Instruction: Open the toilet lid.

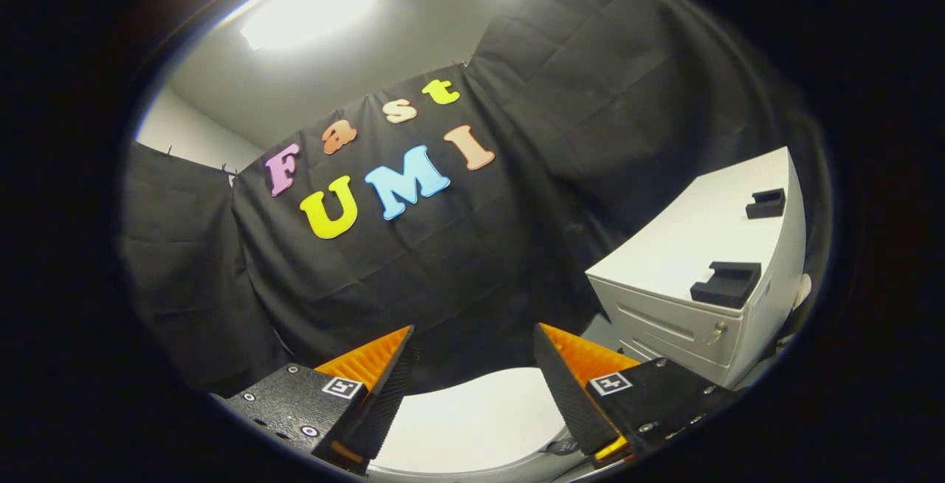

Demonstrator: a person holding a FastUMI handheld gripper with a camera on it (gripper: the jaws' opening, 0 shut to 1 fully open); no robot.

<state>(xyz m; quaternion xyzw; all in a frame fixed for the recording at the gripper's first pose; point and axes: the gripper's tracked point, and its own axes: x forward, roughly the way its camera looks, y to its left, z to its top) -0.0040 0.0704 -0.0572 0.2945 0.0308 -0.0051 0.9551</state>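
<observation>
The fingers (476,331) are spread wide apart, gripping nothing, tips angled up toward the black cloth wall (413,276). Down between them, at six o'clock, there's the smooth white toilet lid (472,424), its curved far edge just under the tips with open air above it. Off at three o'clock stands a white drawer cabinet (701,306), its near corner well apart from the right finger, two black U-shaped foam blocks (727,283) on its top surface. Ceiling lights (310,7) glare at eleven o'clock.

Cloth-walled booth (413,276), toilet lid (472,424), cabinet (694,247)
</observation>
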